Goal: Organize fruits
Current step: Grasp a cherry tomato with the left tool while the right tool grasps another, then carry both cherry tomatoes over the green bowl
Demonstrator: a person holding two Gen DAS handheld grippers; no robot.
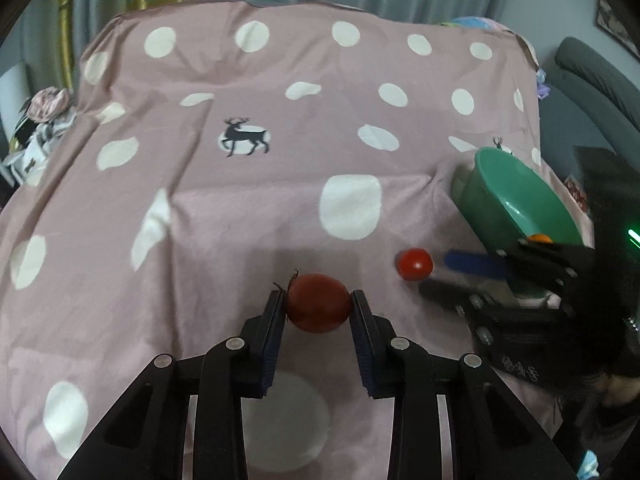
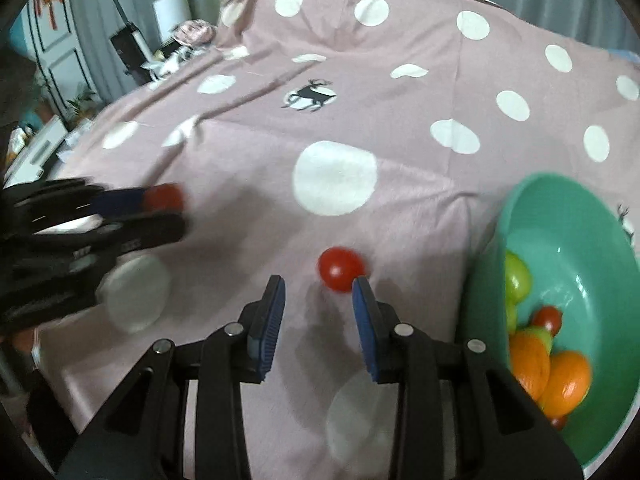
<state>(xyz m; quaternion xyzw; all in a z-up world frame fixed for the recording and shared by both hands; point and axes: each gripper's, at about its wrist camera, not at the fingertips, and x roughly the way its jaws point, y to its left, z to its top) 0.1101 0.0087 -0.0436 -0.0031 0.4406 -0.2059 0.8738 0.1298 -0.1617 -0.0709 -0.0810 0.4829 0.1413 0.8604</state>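
Note:
My left gripper is shut on a dark red tomato with a stem, held just above the pink dotted cloth. A smaller bright red tomato lies on the cloth to its right; in the right wrist view it lies just ahead of my open, empty right gripper, near the right fingertip. A green bowl at the right holds oranges, green fruit and a small tomato. The left gripper with its tomato shows blurred at the left.
The cloth covers a raised surface that drops off at its edges. Clutter and a vacuum stand at the far left. A dark chair is at the far right beyond the bowl.

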